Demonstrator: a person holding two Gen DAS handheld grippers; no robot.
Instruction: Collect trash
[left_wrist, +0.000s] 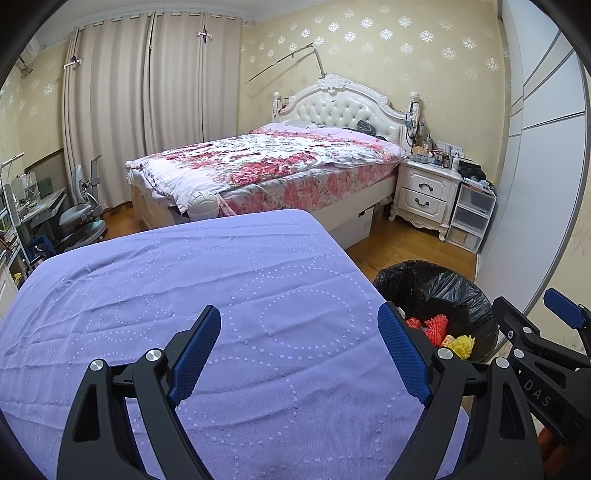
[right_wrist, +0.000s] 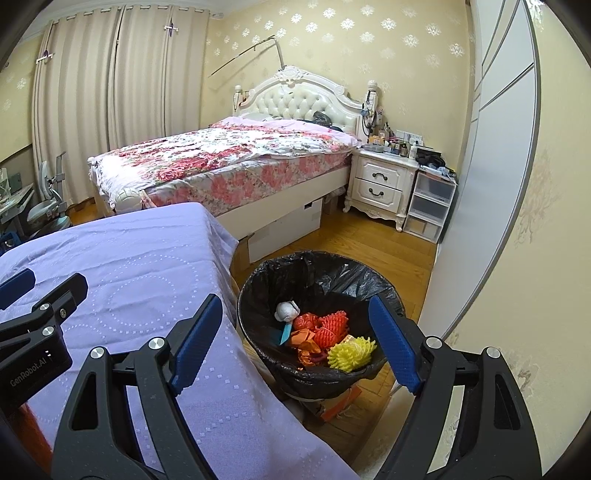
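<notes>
Lilac cloth is covering the desk, dotted rings stitched in, nothing lying on it. Left tongs are hovering over the cloth, jaws standing wide apart, nothing between them. Right tongs are sitting at the desk's right edge, jaws likewise spread and gripping nothing, left finger over the cloth, right finger over the bin. Bin is standing on the wood floor just beside the desk, lined with a black bag. Trash is lying inside: white wad, blue scrap, orange wrapper, red foam net, yellow foam net. Floral bed is standing behind, nightstand to its right.
</notes>
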